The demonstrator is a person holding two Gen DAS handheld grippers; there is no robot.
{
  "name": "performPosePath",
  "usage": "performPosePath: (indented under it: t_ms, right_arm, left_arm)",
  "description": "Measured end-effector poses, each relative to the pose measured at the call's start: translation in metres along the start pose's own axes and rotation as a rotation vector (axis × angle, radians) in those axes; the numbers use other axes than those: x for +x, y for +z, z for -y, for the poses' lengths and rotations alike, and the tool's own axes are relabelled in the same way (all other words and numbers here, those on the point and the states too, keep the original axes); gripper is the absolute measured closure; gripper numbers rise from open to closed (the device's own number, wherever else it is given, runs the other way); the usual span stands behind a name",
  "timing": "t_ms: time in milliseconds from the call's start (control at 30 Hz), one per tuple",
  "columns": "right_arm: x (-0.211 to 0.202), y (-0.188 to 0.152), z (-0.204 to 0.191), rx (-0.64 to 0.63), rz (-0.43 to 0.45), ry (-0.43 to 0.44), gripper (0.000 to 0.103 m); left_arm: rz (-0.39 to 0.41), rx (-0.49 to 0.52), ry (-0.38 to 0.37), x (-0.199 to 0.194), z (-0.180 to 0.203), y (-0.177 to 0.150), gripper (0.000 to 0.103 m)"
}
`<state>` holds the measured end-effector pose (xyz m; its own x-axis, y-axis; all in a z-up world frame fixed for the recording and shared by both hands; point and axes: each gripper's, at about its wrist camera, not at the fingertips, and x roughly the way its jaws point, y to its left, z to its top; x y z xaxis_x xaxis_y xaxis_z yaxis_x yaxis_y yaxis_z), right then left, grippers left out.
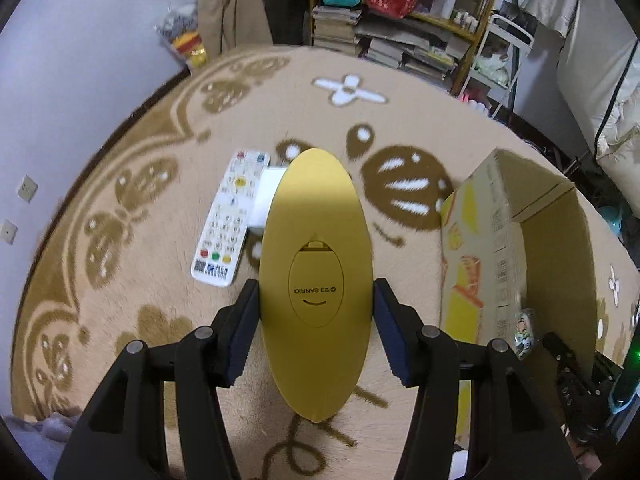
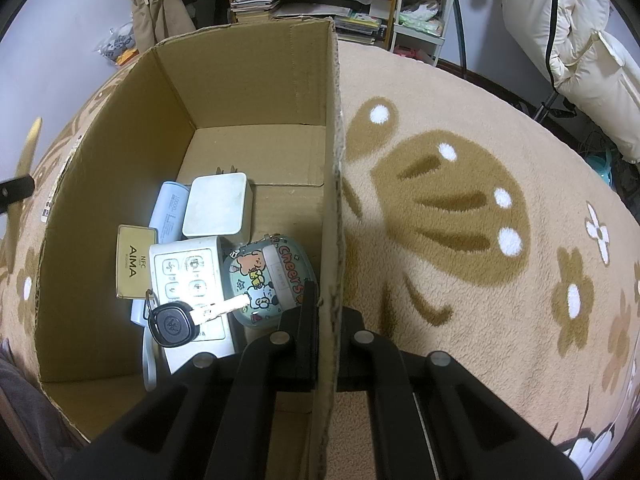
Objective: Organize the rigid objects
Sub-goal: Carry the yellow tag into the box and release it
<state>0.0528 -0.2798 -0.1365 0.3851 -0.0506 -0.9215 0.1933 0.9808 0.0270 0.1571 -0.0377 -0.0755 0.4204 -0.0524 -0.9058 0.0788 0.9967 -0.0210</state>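
1. Left gripper: clamped on a gold oval object marked "SANRIO", one pad on each long edge. The object is held edge-up above the rug.
2. On the rug beyond the oval: a white remote control with a small white box just beside it, partly hidden.
3. Cardboard box stands on the rug to the right of the left gripper, open side up.
4. Right gripper: closed on the right wall of the cardboard box, one finger inside, one outside.
5. Inside the box: a pale blue power bank, a white square case, a gold "AIMA" card, a white button panel, a cartoon-print pouch and a black key fob, all crowded together and touching.
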Motion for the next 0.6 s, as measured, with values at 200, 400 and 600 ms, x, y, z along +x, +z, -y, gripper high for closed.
performPosePath:
  t_ms: [200,400,600]
  right_arm:
    - [0.0,0.0,0.0,-0.003,-0.001,-0.001,0.098]
    - [0.0,0.001,0.0,-0.003,-0.002,0.001,0.098]
    - [0.0,0.001,0.002,-0.003,-0.002,0.005,0.098]
  left_arm:
    - [0.019,0.051,0.033,-0.005,0.025,0.001,0.049]
    - [0.045,0.122,0.015,-0.023,0.061,-0.002,0.048]
    - [0.096,0.177,-0.035,-0.046,0.1,0.006,0.048]
